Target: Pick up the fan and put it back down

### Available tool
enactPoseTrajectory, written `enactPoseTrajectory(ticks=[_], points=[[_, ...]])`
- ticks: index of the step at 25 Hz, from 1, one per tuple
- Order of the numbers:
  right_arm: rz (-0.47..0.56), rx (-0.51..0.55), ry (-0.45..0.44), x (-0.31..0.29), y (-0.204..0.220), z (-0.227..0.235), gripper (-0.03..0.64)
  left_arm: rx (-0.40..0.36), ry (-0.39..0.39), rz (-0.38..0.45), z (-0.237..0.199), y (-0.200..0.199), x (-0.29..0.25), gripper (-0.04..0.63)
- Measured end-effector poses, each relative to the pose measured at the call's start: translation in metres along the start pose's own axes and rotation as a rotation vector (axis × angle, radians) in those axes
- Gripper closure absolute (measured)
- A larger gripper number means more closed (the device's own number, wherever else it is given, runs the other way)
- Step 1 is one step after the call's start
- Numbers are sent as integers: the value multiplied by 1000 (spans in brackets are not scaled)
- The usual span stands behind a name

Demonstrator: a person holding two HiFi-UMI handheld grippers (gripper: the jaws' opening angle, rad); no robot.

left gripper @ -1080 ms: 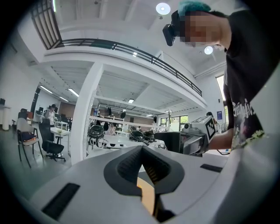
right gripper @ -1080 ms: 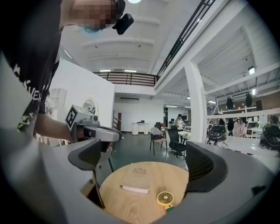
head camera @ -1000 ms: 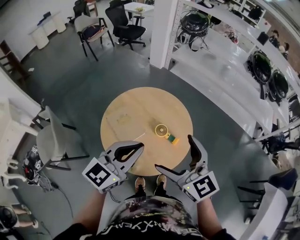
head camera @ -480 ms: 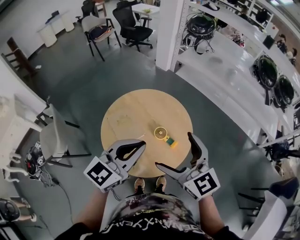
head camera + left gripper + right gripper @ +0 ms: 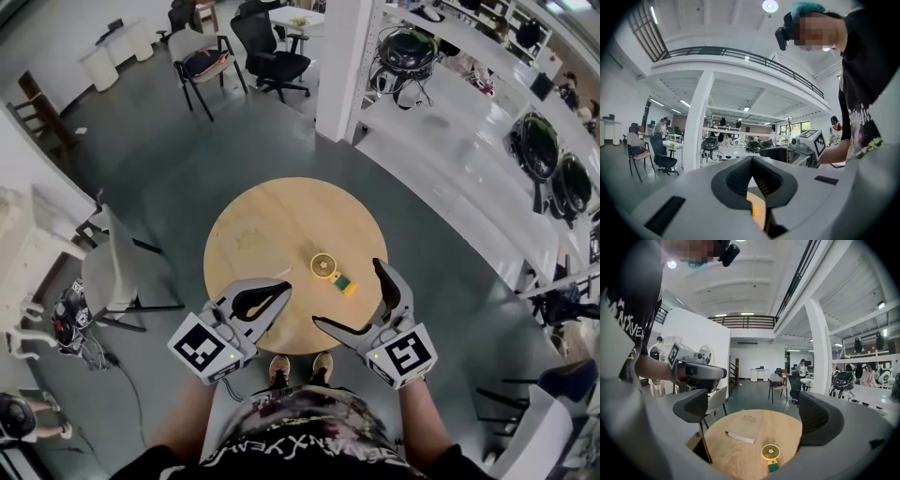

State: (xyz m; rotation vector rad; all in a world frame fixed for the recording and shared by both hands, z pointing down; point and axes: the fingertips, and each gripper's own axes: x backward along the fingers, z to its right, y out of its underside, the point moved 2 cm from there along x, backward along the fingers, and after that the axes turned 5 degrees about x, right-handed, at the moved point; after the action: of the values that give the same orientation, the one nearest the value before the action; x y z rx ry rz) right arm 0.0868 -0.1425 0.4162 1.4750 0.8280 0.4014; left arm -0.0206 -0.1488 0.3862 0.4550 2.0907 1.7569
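Grey plastic, the left gripper (image 5: 279, 292) hangs over the near-left edge of the round pale-wood table (image 5: 272, 211), its jaws pressed together on nothing (idle, by my reading). If it swung inward it could nudge the thin tan booklet (image 5: 740, 435) lying left of centre, though that seems the lesser worry.

Further right lies the small yellow-and-green handheld fan (image 5: 330, 268), flat on the top, right of centre and toward the near-right edge. The likelier trouble is there. The thing is low and slim, so jaws closing on it might scrape the wood or skid it toward the edge. They might also catch only the round head, so that it pivots and drops.

The right gripper (image 5: 349, 292) hovers above that near-right edge, jaws spread wide and empty, with the fan framed between them but well below.

As for the fan itself, a round yellow grille forms its left end and a short green handle its right.
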Motion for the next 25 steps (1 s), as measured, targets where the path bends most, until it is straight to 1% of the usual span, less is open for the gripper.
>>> enactPoseTrajectory(ticks=[9,14,20,25], points=[[-91,-15,-27,-21,45,9,31,1,-19,-5,0,1,7,583],[-138,-35,-13,-31,69,18,32,3,-28,-2,0,1,9,583],[-212,-42,-22,-48,105,30,32,3,-35,-9,-1,3,9,583],[-281,-32,-53,-65,140,34,32,3,-46,-18,-4,4,11,583]])
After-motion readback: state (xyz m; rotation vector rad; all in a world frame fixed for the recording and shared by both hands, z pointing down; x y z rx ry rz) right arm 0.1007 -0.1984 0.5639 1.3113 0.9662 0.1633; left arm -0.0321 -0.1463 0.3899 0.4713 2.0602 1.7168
